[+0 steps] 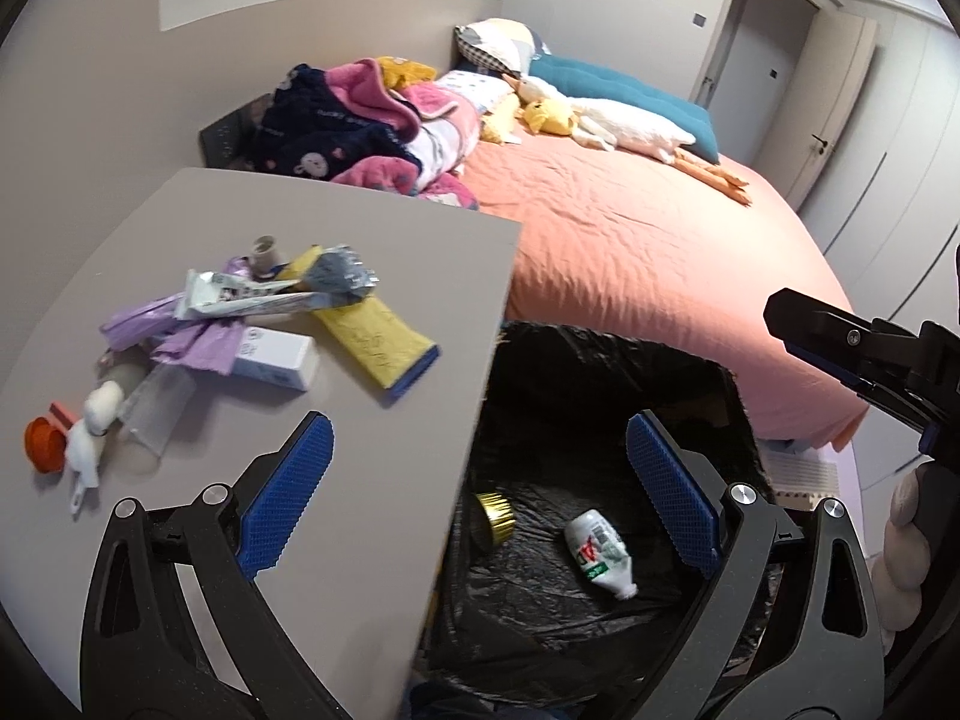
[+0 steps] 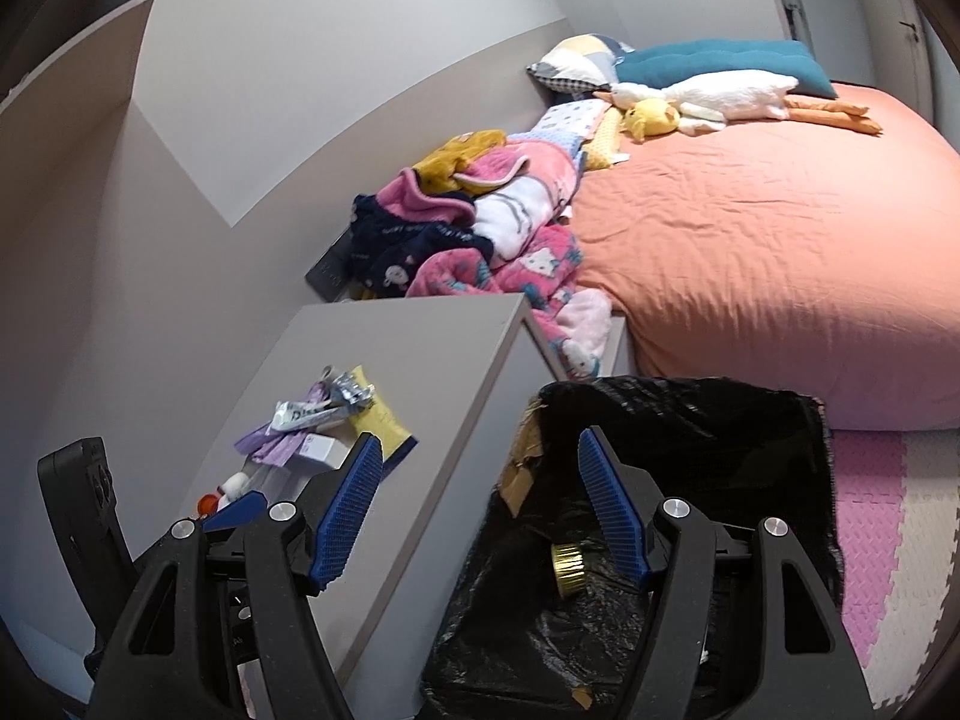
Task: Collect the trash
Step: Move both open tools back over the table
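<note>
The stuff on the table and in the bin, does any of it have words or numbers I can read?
No text reads clearly enough to quote.
White bottle in the bin: red and green label with a barcode, too blurred.
White box: small blue print, too small.
Yellow packet: faint marks, unreadable.
Crumpled tube: dark print, too blurred.
Navy garment on the bed: pale lettering, too small.

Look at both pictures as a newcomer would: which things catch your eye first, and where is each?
The wide orange bed fills the far half of the room, with a heap of pink clothes at its edge. Nearer, a pile of trash lies on the grey table, and beside the table stands a black-lined bin holding a white bottle.
</note>
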Action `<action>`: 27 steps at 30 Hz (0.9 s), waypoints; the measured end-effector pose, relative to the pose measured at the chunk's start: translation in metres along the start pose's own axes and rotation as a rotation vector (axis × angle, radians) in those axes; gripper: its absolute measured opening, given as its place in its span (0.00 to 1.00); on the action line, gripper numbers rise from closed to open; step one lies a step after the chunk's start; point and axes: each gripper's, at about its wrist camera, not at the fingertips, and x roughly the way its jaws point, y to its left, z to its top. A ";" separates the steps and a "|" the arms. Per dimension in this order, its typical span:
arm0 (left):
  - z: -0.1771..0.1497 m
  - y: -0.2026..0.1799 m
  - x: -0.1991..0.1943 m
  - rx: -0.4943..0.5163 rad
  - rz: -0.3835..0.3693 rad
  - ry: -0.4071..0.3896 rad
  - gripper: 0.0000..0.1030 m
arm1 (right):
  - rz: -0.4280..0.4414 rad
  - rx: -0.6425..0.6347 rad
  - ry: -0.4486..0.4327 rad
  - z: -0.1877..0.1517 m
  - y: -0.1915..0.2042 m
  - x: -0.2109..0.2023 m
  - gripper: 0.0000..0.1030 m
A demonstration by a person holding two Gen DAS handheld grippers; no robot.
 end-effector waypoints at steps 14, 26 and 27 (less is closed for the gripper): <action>-0.021 0.066 -0.019 -0.108 0.113 -0.008 0.92 | 0.070 -0.081 0.080 -0.012 0.051 0.041 0.67; -0.039 0.126 -0.038 -0.219 0.197 -0.014 0.92 | 0.121 -0.173 0.146 -0.019 0.105 0.077 0.67; -0.040 0.132 -0.039 -0.228 0.204 -0.015 0.92 | 0.126 -0.183 0.152 -0.019 0.111 0.081 0.67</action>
